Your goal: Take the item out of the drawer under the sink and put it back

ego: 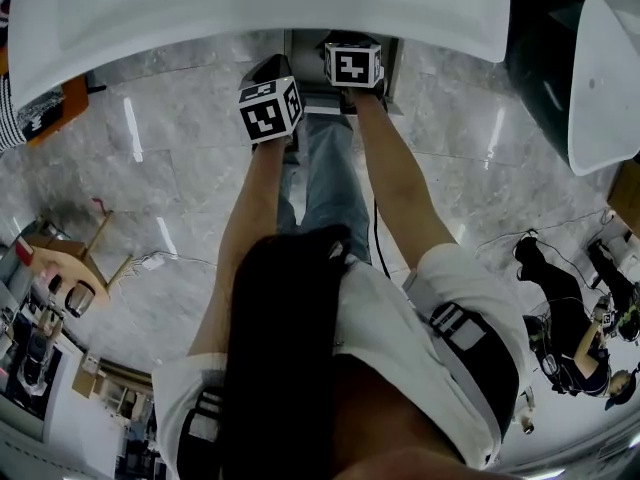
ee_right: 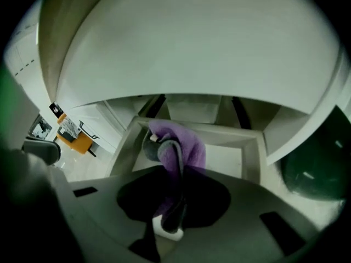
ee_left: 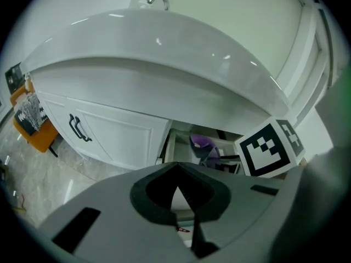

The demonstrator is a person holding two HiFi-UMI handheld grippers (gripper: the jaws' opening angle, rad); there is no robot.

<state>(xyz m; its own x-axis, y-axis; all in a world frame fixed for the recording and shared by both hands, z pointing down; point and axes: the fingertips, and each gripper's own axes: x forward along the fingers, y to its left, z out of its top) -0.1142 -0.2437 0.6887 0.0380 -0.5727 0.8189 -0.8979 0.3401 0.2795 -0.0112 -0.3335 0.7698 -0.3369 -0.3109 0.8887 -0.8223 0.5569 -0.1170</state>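
Pinching a purple fuzzy item [ee_right: 181,147]: that's the right gripper [ee_right: 167,226], jaws nearly together with the fabric squeezed between them and a white pad [ee_right: 169,233] showing at the pinch. The free end of the item bunches up over the open drawer [ee_right: 249,147] under the sink [ego: 260,8]. It has a grey part too, but what the thing actually is I can't tell (cloth or plush, too blurred). Also can't tell whether its far end touches the drawer floor or hangs clear.

Left gripper [ee_left: 189,226]: jaws look pressed together, gripping nothing. A pale wedge shows in the dark cavity above them; can't make out what it is.

In the left gripper view the item is only a purple scrap inside the drawer opening, just beside the right gripper's marker cube [ee_left: 270,148].

Head view is little help. The sink rim covers the drawer, the item and both sets of fingertips, so only the two cubes and the forearms stick out. The person's hair [ego: 285,348] blocks the lower middle.

Cabinet door [ee_left: 118,130] left of the drawer is shut, with a black handle [ee_left: 79,129]. Faucet [ee_left: 158,0] is just a small hook at the top edge
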